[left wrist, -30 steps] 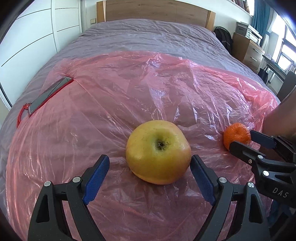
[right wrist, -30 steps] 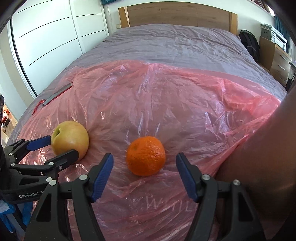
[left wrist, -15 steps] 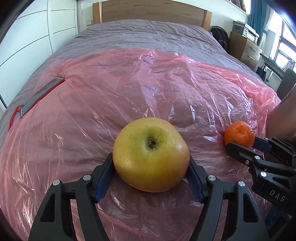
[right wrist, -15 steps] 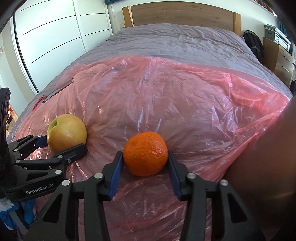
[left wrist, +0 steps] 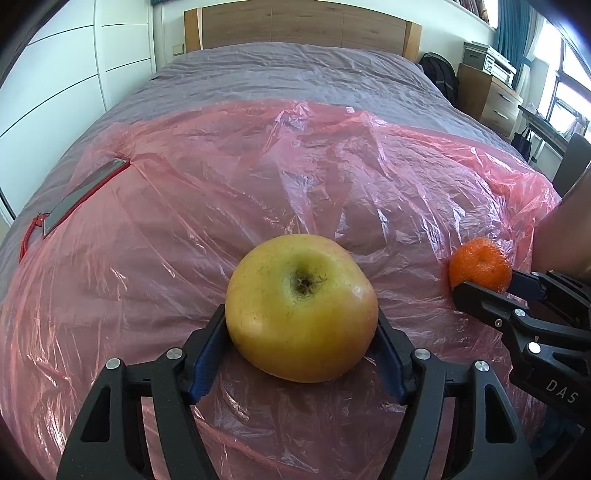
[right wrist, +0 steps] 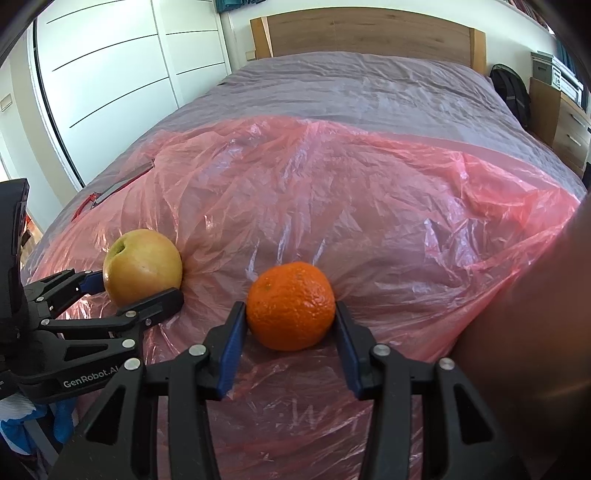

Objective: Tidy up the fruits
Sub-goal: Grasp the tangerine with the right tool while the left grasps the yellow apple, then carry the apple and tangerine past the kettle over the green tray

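Note:
A large yellow apple (left wrist: 301, 308) rests on pink plastic sheeting (left wrist: 258, 184) spread over a bed. My left gripper (left wrist: 301, 332) is shut on it, its blue pads pressing both sides of the fruit. To the right lies a small orange mandarin (right wrist: 291, 305), and my right gripper (right wrist: 291, 328) is shut on that fruit. In the left wrist view the mandarin (left wrist: 480, 264) shows at the right between the other gripper's black fingers. In the right wrist view the apple (right wrist: 142, 267) shows at the left, held in the left gripper.
A grey bedspread (left wrist: 295, 74) runs back to a wooden headboard (left wrist: 303, 24). A flat grey object with a red cord (left wrist: 85, 192) lies at the sheet's left edge. White wardrobe doors (right wrist: 110, 74) stand left; a wooden dresser (left wrist: 491, 99) and a backpack (left wrist: 437, 74) stand right.
Both grippers went from open around their fruit to shut on it: the left on the apple, the right on the mandarin. Since half a second ago the grips hold unchanged.

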Demonstrator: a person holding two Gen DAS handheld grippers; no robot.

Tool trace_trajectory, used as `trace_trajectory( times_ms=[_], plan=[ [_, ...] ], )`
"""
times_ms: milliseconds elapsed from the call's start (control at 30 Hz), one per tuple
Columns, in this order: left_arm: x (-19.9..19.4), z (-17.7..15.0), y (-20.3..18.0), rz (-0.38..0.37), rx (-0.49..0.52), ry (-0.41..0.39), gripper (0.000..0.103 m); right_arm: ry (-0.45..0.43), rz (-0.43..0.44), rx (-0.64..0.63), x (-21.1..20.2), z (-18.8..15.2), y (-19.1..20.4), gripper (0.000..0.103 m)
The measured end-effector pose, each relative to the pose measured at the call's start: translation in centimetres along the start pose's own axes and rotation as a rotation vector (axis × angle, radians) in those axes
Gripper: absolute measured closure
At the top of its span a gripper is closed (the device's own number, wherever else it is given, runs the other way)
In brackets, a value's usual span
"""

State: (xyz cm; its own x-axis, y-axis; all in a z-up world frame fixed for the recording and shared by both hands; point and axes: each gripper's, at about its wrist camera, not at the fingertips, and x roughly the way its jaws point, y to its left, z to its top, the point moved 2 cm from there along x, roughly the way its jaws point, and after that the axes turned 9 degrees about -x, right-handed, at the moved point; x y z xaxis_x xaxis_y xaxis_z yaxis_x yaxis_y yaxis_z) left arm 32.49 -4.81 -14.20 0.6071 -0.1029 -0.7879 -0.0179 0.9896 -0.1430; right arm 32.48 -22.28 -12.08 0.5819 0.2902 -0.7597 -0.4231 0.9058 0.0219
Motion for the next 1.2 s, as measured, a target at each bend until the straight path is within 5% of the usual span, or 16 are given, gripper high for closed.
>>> trace_trajectory(
  times_ms=[400, 733, 1200],
  plan=[
    [-2.2, 0.5, 0.5, -0.019, -0.047, -0.015, 0.037, -0.046, 0.008, -0.046, -3.5, 0.9, 2.2, 0.066],
    [-8.5, 0.1, 1.2, -0.018, -0.062, -0.067, 0.037, -0.077, 0.04, -0.06, -9.6, 0.2, 5.1, 0.065],
    [-18.6, -6.6, 0.7, -0.057, -0.054, -0.083, 0.037, -0.077, 0.047, -0.056, -20.5, -5.6, 7.9, 0.064]
  ],
)
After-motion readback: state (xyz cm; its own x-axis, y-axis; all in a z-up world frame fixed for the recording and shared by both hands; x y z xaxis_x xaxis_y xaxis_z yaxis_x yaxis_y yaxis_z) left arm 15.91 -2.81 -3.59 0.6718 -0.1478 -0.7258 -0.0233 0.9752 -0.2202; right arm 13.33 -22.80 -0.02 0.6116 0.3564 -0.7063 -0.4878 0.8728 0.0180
